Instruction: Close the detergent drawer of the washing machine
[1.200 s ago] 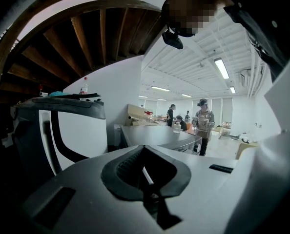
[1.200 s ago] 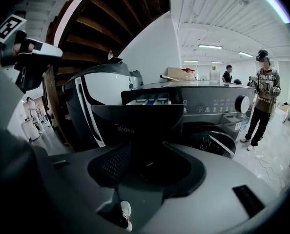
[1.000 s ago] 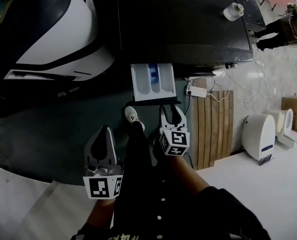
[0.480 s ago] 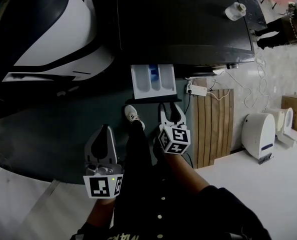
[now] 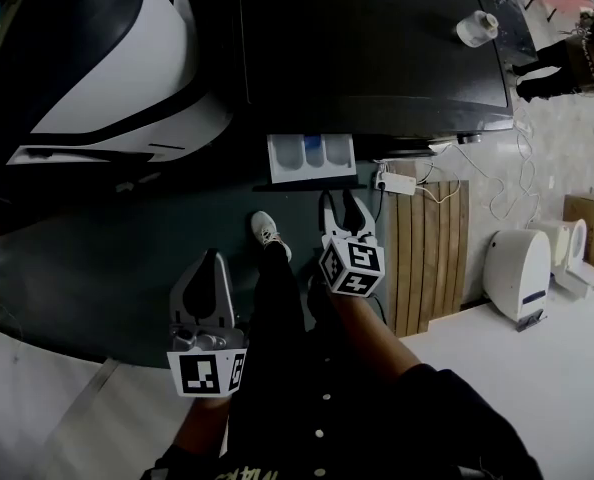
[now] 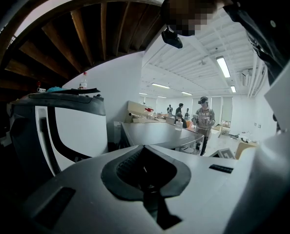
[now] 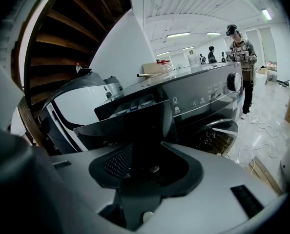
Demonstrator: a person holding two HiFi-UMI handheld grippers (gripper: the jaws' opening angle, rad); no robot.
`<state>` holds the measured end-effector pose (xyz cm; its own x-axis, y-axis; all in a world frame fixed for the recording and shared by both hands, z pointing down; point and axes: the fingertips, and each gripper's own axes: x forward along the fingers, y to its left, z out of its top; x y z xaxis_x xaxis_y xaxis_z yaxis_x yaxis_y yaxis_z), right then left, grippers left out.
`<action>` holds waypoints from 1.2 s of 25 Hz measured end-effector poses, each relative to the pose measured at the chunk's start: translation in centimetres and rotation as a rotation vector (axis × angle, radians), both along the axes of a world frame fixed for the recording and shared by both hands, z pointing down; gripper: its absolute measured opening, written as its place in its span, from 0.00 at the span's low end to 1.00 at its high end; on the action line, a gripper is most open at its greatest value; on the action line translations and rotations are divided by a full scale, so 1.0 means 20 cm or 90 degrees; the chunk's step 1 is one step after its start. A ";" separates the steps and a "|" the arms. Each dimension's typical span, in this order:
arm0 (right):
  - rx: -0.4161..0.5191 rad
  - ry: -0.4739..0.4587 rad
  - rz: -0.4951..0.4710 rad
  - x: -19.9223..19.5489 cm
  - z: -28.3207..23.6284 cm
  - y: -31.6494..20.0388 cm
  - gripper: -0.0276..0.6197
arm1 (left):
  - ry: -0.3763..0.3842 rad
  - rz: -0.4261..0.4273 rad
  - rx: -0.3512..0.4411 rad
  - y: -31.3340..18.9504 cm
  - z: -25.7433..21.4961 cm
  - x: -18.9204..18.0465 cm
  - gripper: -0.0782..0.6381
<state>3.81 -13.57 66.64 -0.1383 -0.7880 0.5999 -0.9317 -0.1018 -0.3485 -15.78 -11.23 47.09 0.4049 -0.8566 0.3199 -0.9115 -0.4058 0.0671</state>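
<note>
The dark washing machine [image 5: 377, 48] fills the top of the head view. Its detergent drawer [image 5: 312, 155] sticks out a short way, showing white and blue compartments behind a dark front panel. My right gripper [image 5: 344, 200] is open, its fingertips right at that front panel near its right end. In the right gripper view the drawer's dark front [image 7: 130, 126] stands directly ahead of the right gripper [image 7: 145, 152]. My left gripper [image 5: 209, 260] hangs back at the lower left, shut on nothing. The left gripper view looks past the left gripper [image 6: 147, 167] at the machine's top.
A white-and-black appliance [image 5: 117, 68] stands left of the machine. A small white container [image 5: 474, 28] sits on the machine's top. Right of the drawer are a power strip [image 5: 395, 181], a slatted wooden board [image 5: 427, 258] and a white unit [image 5: 517, 273]. My shoe [image 5: 266, 230] is below the drawer.
The drawer has slid inward toward the machine, and less of it shows. My right gripper has moved forward with it and rolled a little. The left gripper has stayed put.
</note>
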 end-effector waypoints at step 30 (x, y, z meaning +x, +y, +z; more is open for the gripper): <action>0.021 0.004 0.009 0.04 0.03 -0.32 0.30 | -0.009 -0.025 -0.017 -0.10 0.04 -0.09 0.13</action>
<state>4.54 -20.06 67.21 -0.1240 -0.8090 0.5745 -0.9324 -0.1032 -0.3464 -17.68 -13.24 47.88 0.3669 -0.8627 0.3480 -0.9274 -0.3687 0.0638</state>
